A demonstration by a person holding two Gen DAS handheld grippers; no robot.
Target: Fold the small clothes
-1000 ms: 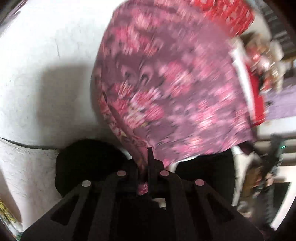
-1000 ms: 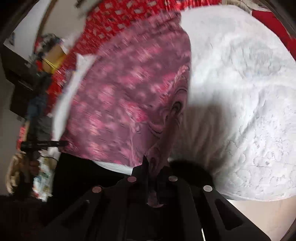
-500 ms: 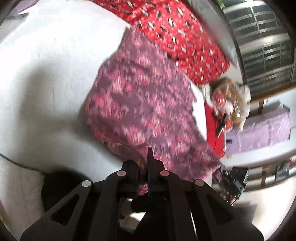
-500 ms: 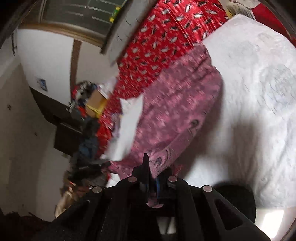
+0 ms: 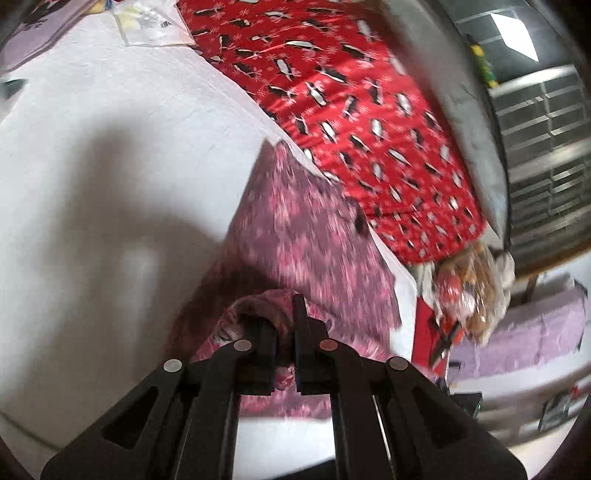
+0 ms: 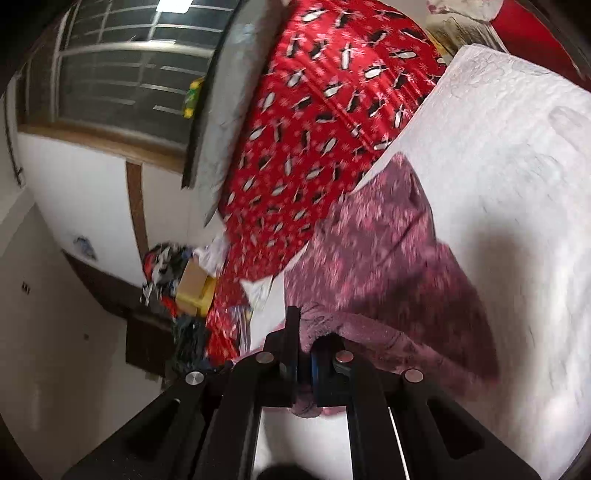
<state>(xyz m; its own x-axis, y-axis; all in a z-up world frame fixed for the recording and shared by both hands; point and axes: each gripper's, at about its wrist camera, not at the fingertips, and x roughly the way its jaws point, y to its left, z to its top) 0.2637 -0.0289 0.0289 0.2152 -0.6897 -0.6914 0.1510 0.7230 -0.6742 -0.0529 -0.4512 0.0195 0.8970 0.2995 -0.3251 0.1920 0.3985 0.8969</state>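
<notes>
We hold the pink patterned garment [image 5: 306,236] by 2 corners of 1 edge — the left claw [image 5: 284,332] is clamped on a bunched corner, and the right claw [image 6: 301,350] is clamped on the other corner. The rest of the cloth trails away from both claws and lies on the white bedspread [image 5: 110,155], its far end near the red penguin blanket [image 5: 351,103]. We think this double grip is chosen so that the edge stays stretched between the hands and can be carried over the lying part as 1 straight fold; the cloth on the bed works as an anchor. The fold looks not yet laid down. On the clear plastic packet [image 5: 151,26] at the far side of the bedspread there seems to be a small printed label — too blurred to read. We see no other writing.
</notes>
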